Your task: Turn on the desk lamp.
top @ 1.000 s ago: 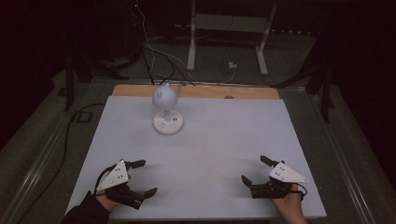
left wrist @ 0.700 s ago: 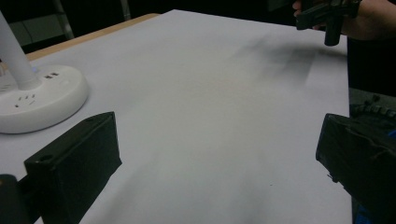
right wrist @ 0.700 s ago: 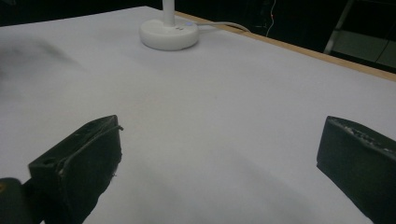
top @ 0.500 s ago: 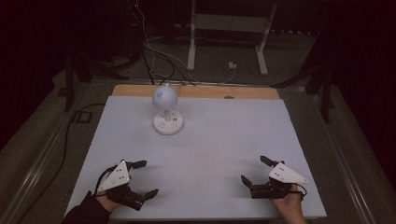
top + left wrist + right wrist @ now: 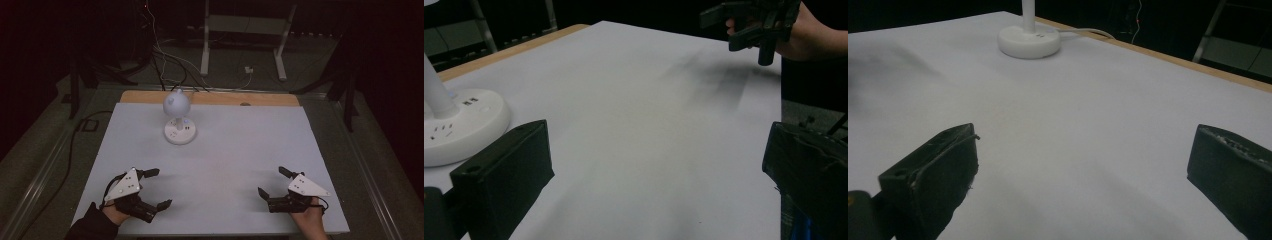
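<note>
High view: left gripper (image 5: pixel 154 189) and right gripper (image 5: pixel 272 181) rest at the table's (image 5: pixel 240 150) near edge, jaws spread, holding nothing. Desk lamp (image 5: pixel 179 120) stands far-left, well apart, likely staging before a reach.

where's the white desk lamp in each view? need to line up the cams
High view: desk lamp at the table's far left-centre, near the wooden edge strip.
Left gripper view: its round base at the left edge, head cropped.
Right gripper view: base and stem at top centre.
Shared landmark: the wooden edge strip behind the lamp.
</note>
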The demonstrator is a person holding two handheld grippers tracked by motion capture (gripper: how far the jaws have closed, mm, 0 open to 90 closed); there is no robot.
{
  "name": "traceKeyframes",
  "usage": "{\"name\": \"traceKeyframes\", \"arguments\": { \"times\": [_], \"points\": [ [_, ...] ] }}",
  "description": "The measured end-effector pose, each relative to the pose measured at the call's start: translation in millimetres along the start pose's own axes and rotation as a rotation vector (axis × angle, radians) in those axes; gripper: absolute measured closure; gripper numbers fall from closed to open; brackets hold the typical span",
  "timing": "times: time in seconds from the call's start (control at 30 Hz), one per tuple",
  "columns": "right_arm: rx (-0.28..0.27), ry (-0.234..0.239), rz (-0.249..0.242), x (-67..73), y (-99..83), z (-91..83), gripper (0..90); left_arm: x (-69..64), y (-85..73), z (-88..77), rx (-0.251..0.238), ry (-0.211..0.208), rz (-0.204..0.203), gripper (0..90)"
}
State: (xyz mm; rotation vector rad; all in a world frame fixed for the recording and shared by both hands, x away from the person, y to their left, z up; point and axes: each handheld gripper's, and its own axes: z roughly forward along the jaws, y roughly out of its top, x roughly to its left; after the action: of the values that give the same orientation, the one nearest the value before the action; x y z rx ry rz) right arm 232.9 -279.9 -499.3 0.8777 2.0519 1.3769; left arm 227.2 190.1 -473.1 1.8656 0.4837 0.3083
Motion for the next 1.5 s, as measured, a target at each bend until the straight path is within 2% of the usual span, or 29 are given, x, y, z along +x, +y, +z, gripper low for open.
{"name": "traceKeyframes", "arguments": {
  "times": [0.17, 0.27, 0.4, 1.03, 1.13, 1.33, 1.5],
  "points": [
    [-0.001, -0.002, 0.001, 0.3, 0.1, -0.8, 0.0, 0.8, 7.0, 2.0, -0.010, -0.004, -0.007, 0.2],
    [-0.007, -0.009, 0.003, 0.1, 0.2, -1.6, 0.0, 3.4, 12.9, 3.8, -0.017, -0.012, -0.033, 0.2],
    [-0.008, -0.011, 0.004, -0.2, 0.4, -2.1, 0.0, 5.7, 18.1, 5.6, -0.024, -0.012, -0.043, 0.2],
    [-0.007, -0.012, 0.004, -0.8, 0.0, -2.8, 0.0, 22.9, 41.9, 30.0, -0.019, 0.058, -0.065, 0.2],
    [-0.010, -0.013, 0.000, -1.0, 0.2, -2.9, 0.0, 23.8, 43.8, 33.2, -0.017, 0.059, -0.060, 0.2],
    [-0.015, -0.021, 0.000, -1.4, 0.4, -3.9, 0.0, 27.3, 49.4, 42.7, -0.022, 0.106, -0.052, 0.2],
    [-0.013, -0.025, -0.006, -1.2, 0.1, -3.4, 0.0, 30.8, 54.1, 48.7, -0.021, 0.112, -0.057, 0.2]
  ]
}}
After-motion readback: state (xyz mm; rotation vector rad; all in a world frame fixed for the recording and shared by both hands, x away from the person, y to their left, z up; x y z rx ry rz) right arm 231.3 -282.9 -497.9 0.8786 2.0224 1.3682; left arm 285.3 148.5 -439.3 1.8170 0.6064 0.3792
